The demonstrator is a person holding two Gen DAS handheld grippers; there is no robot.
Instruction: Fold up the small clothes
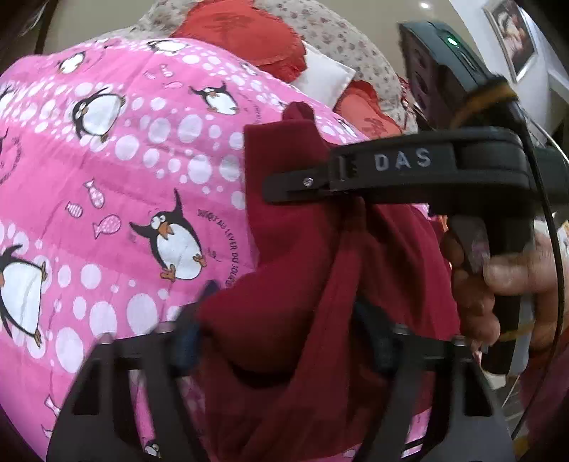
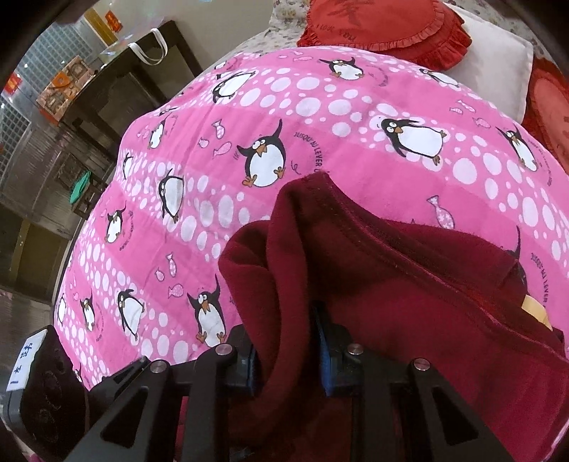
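Note:
A dark red fleece garment (image 1: 295, 256) lies bunched on a pink penguin-print blanket (image 1: 117, 170). In the left wrist view my left gripper (image 1: 282, 341) is low over it. Its jaws stand wide, a thick fold of the garment fills the space between them, and I see no firm pinch. From the right, held by a hand (image 1: 512, 277), my right gripper (image 1: 277, 188) reaches in over the garment. In the right wrist view the right gripper (image 2: 288, 369) is shut on a fold of the garment (image 2: 391, 277), whose stitched hem rises in front of the blue pads (image 2: 325, 359).
The blanket (image 2: 302, 117) covers a bed. Red frilled cushions (image 2: 384, 25) and a white pillow (image 2: 494, 57) lie at its far end. A dark table (image 2: 117, 89) with a clear bag stands left of the bed. A black labelled device (image 2: 39, 383) sits at the lower left.

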